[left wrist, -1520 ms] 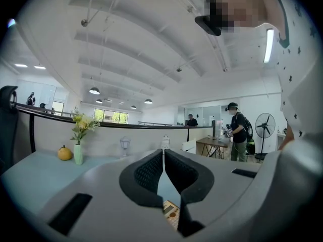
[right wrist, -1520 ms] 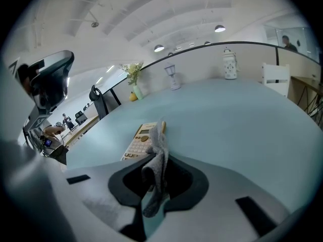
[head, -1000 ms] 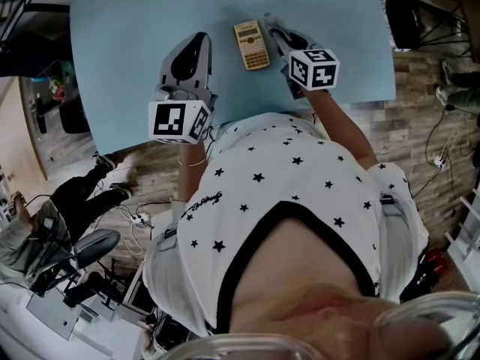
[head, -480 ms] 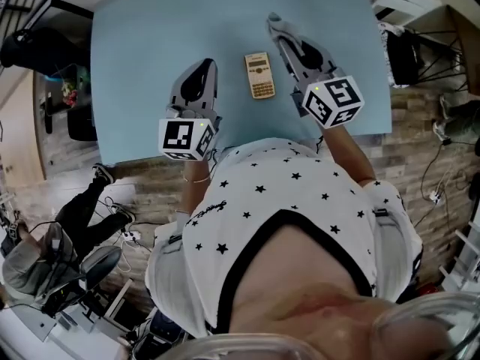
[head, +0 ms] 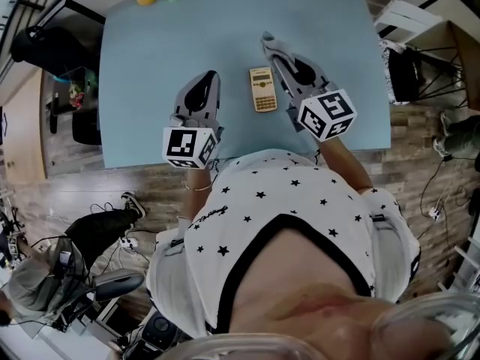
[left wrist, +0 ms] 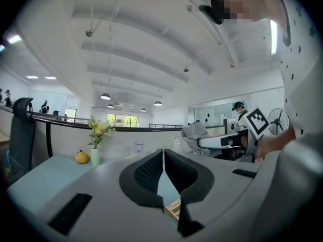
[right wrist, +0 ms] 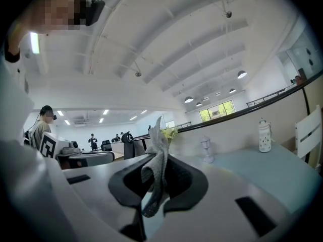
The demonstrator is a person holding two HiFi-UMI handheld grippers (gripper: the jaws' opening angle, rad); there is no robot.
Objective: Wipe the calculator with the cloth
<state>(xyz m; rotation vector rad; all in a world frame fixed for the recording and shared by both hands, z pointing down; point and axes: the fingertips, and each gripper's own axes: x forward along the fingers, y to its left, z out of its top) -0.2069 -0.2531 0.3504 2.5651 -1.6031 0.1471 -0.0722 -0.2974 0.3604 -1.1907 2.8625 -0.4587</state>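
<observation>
Head view: a small beige calculator (head: 262, 89) lies upper centre on the light blue table (head: 142, 88), between the tools. The right gripper (head: 268, 42) clamps a grey cloth (right wrist: 155, 160), seemingly for wiping; the left gripper (left wrist: 163, 163) rests closed, empty.

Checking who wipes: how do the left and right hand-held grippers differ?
The right hand-held gripper is shut on the grey cloth; the left hand-held gripper is shut and empty. The left one is left of the calculator, the right one right of it. Both are over the table.
</observation>
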